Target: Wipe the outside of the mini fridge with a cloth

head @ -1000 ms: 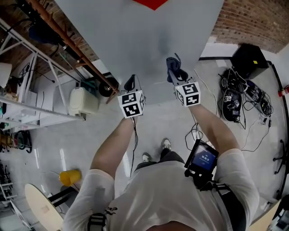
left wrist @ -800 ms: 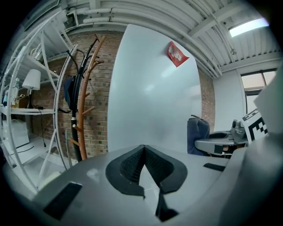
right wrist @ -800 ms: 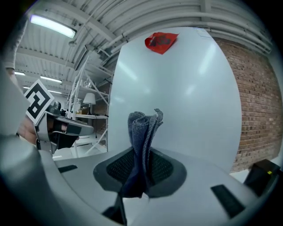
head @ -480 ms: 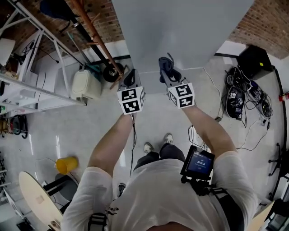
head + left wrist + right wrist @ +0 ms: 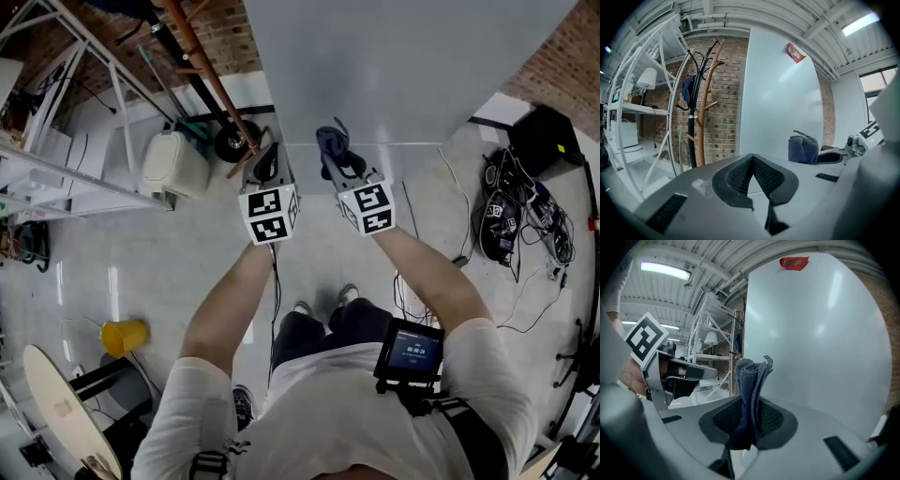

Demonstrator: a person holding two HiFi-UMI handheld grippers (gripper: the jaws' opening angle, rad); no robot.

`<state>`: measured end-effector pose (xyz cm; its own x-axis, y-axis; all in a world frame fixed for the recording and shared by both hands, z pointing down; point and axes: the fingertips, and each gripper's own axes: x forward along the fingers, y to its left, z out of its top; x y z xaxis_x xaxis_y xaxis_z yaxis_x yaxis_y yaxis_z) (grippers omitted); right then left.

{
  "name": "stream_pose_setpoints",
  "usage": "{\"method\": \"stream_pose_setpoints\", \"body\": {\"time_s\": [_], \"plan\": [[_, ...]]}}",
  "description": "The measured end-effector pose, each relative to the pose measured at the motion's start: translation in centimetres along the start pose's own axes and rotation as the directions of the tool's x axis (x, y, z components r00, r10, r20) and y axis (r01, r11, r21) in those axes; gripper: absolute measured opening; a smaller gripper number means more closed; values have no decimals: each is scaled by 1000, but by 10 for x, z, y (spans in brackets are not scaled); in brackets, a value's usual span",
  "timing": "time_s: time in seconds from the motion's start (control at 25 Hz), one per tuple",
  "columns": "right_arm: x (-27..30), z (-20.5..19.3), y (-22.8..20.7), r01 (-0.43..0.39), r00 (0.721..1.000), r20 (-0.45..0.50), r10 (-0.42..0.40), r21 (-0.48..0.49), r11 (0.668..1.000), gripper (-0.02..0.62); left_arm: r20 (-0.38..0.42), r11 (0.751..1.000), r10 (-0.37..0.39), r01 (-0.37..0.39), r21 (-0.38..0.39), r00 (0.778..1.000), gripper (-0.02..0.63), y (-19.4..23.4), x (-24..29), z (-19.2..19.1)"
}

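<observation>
At 10 o'clock in the head view stands a white shelf (image 5: 56, 178). A wooden coat stand (image 5: 707, 103) rises near it, just left of the fridge. The left gripper (image 5: 268, 165) is held up at about 11 o'clock, near the fridge's lower edge. Its own view shows the jaws pressed together with nothing between them, so it is idle.

Just to its right, the right gripper (image 5: 332, 165) has its jaws clamped on a folded blue cloth (image 5: 752, 378). The cloth stands up out of the pads toward the fridge (image 5: 412, 66). The fridge fills 12 o'clock, a plain pale panel with a red sticker (image 5: 793, 262) near its top. The cloth's tip is very near the panel, but I cannot tell whether it touches. Cables (image 5: 516, 216) lie on the floor at 3 o'clock.

The step in hand looks like working the cloth on the low part of the front face. Nothing on the panel shows how much is done.

The next move calls for pressing the cloth's fold flat to the panel and sweeping it across. The hard jaws should stay off the surface. The cloth stands as a narrow bunch, so each pass will likely cover little and passes should overlap. The left gripper only needs to keep clear.
</observation>
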<state>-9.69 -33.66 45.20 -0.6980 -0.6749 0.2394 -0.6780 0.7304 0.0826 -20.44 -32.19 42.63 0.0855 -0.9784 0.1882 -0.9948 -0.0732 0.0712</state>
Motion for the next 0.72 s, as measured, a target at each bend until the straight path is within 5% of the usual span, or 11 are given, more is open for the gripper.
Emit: {"method": "stream_pose_setpoints", "body": {"time_s": [0.72], "plan": [[113,-169,27,-70,992,103,77,-69,995,80,122,999,33,-38,39,992,0,35,74,-178]]}}
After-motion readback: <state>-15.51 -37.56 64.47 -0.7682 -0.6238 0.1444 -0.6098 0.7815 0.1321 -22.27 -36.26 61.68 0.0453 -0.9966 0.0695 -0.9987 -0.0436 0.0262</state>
